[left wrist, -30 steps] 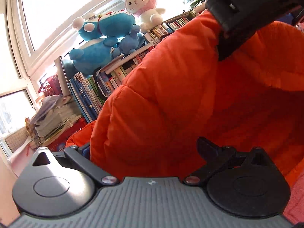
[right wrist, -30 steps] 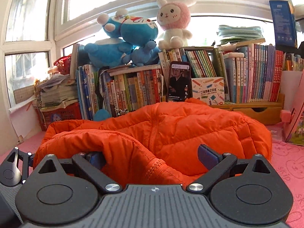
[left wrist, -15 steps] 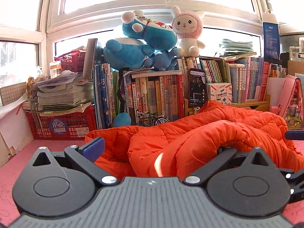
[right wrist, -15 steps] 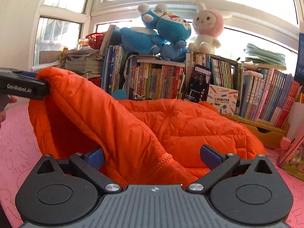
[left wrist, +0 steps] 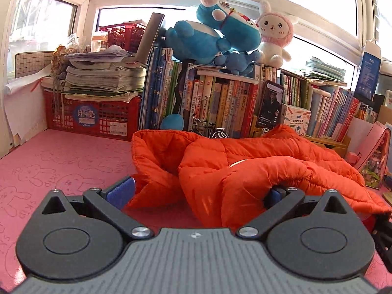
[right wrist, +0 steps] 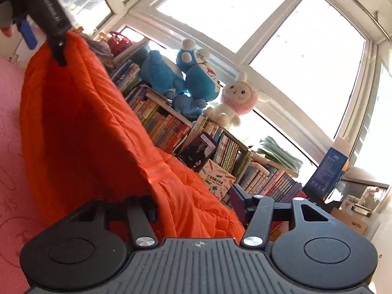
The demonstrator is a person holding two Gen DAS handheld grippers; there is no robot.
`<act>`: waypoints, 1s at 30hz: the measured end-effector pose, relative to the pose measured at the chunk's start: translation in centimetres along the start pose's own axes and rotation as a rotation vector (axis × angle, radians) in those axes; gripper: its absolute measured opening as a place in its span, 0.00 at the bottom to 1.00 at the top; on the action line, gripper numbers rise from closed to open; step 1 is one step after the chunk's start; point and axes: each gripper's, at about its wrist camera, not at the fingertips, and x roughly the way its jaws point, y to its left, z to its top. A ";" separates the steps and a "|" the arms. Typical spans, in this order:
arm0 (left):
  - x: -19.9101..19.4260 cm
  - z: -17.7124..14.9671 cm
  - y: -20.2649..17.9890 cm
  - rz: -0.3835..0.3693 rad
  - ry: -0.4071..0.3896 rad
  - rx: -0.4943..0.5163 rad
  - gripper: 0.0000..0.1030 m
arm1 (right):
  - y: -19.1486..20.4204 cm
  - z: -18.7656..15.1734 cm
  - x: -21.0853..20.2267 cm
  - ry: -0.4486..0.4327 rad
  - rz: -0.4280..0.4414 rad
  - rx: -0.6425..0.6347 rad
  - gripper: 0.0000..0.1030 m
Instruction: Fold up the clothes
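An orange puffer jacket (left wrist: 257, 161) lies crumpled on the pink mat (left wrist: 61, 161). My left gripper (left wrist: 197, 192) stands wide open. Its left pad is bare, and its right finger is tucked under a fold of the jacket. In the right wrist view the left gripper (right wrist: 41, 36) is at the top left, with the jacket (right wrist: 80, 112) hanging up from one of its fingers. The jaws of my right gripper (right wrist: 194, 203) are closing with the jacket's hem between them. Its left finger is hidden behind the fabric, and its right pad (right wrist: 238, 201) still shows a little clear of the cloth.
Rows of books (left wrist: 220, 103) line the back, with blue and pink plush toys (left wrist: 215, 36) on top and a phone (left wrist: 269, 103) leaning on them. A red crate (left wrist: 93, 117) with paper stacks stands at the back left. Boxes and a pink bag (left wrist: 374, 156) crowd the right.
The left wrist view has rolled level and backed off, so the jacket no longer fills it. The right gripper has rolled and its jaws have narrowed around the hem. The jacket's edge is held higher.
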 end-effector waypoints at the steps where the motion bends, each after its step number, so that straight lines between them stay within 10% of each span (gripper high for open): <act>1: -0.2 -0.5 -0.2 -0.015 0.000 0.022 1.00 | -0.9 0.3 0.2 0.012 0.024 0.047 0.45; 10: -1.9 -4.7 -9.5 -0.154 -0.101 0.428 1.00 | -3.6 3.4 1.2 -0.004 0.170 0.160 0.30; 15: -0.7 -6.0 -14.1 -0.068 -0.232 0.585 1.00 | -2.4 3.6 0.1 -0.022 0.215 0.094 0.27; 20: -0.2 -4.3 -13.9 -0.048 -0.292 0.561 0.96 | -1.6 2.4 -0.5 0.009 0.219 0.006 0.23; 25: 0.3 -4.1 -12.0 -0.003 -0.229 0.517 0.72 | -0.4 0.9 -1.1 0.036 0.210 -0.089 0.17; 30: 1.9 -5.6 -8.1 0.205 -0.122 0.490 0.45 | 0.2 -1.7 -0.7 0.135 0.191 -0.105 0.13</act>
